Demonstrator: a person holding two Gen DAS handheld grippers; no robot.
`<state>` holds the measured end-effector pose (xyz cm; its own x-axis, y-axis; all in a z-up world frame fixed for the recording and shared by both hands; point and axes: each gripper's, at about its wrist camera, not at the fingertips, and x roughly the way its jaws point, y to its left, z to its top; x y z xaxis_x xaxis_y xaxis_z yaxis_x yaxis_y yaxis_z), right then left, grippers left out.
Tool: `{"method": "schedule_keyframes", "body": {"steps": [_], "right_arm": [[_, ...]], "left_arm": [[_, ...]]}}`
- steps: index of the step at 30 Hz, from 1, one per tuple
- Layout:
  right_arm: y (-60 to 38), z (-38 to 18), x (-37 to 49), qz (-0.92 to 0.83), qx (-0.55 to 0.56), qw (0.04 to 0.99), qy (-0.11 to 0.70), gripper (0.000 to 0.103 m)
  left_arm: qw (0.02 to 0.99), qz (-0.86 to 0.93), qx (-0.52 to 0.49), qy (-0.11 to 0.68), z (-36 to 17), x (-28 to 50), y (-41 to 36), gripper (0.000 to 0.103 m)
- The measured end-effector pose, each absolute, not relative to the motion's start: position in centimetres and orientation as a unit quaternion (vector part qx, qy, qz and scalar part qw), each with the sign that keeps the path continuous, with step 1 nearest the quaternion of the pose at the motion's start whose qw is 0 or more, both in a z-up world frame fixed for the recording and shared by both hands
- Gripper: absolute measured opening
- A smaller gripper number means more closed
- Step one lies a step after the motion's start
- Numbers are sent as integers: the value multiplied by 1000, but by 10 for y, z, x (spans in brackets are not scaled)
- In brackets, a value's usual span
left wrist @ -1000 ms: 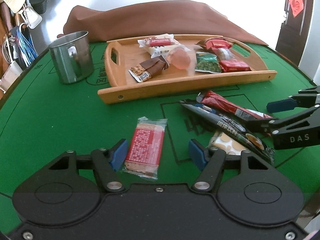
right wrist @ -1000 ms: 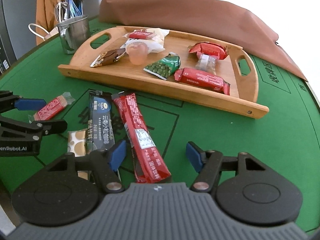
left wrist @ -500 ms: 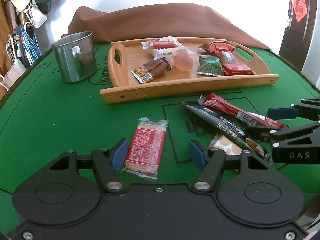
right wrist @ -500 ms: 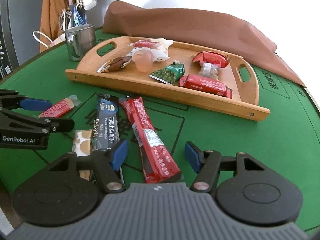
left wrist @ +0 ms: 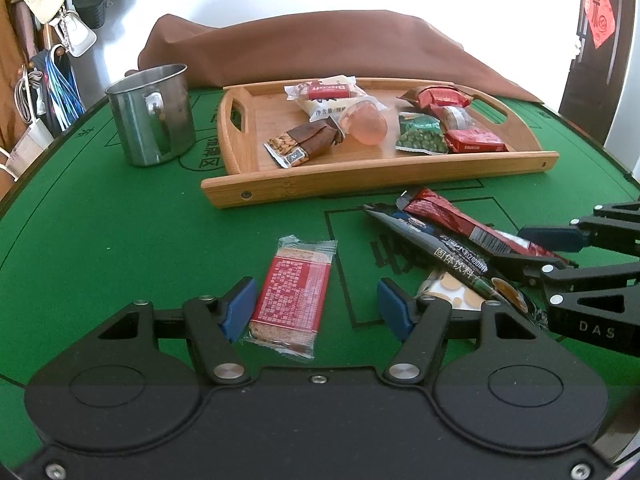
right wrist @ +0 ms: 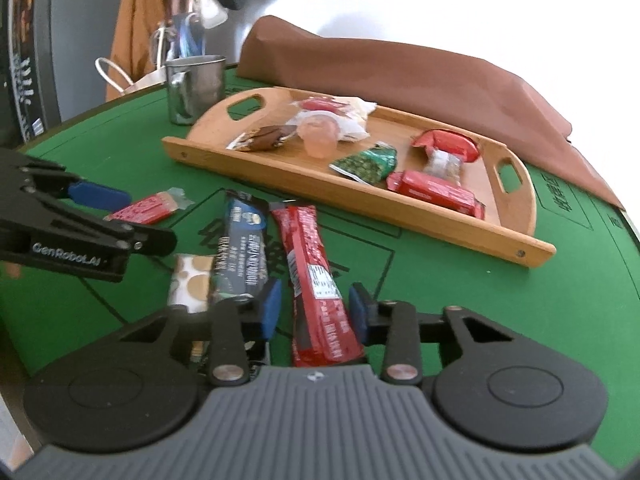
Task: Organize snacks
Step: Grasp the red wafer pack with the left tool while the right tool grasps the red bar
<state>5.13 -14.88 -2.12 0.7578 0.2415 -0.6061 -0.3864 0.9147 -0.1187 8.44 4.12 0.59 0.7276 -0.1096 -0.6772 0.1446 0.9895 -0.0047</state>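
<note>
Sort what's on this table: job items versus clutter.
Job: wooden tray; red wafer pack; long red stick pack; dark coffee stick pack; dotted biscuit pack; snacks already in tray.
Clutter: steel mug; brown cloth; hanging bags.

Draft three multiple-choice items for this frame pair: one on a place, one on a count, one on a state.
1. Where does the steel mug stand?
A. on the green felt table beside the wooden tray
B. inside the tray
C. on the brown cloth

2. How many snack packets lie on the felt outside the tray?
A. two
B. four
C. six

3. What lies between the right gripper fingers?
A. the long red stick packet
B. the long dark stick packet
C. nothing

Key: 1 A, the mug sits on felt left of the tray. 2 B, the flat red wafer packet, the dark stick, the red stick and the dotted cream packet. 3 A, the closing pads flank the red stick.
</note>
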Motion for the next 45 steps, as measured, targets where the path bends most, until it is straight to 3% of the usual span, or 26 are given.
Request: {"method": "schedule_keyframes", "body": {"steps": [6,8,10,26,32,33,43,45], "right_arm": [[-146,-21,51,174,-120,928,306,33],[-147,-20,51,174,-116,928,309,32],[-147,-20,52,170,-108,928,313,30],[-150,-10,46,141,-94,934,314,25],[-152,-12,52,155,-69,937,305,40],[-152,-12,53,156,-69,938,303,48],[-139,-17,72,151,-107,934,307,48],[-139,-19,80,148,-99,930,320,43]], "left_arm": [[930,-67,22,361,6,84,41,64],[931,-61,22,358,7,83,42,52],[932,-57,14,357,9,82,45,32],[936,-66,-7,347,21,74,49,32],[934,-65,-10,352,18,73,46,32],[933,-65,-12,353,18,74,47,32],[932,-63,-17,356,15,77,47,32],[932,-64,-18,356,15,78,46,32]]}}
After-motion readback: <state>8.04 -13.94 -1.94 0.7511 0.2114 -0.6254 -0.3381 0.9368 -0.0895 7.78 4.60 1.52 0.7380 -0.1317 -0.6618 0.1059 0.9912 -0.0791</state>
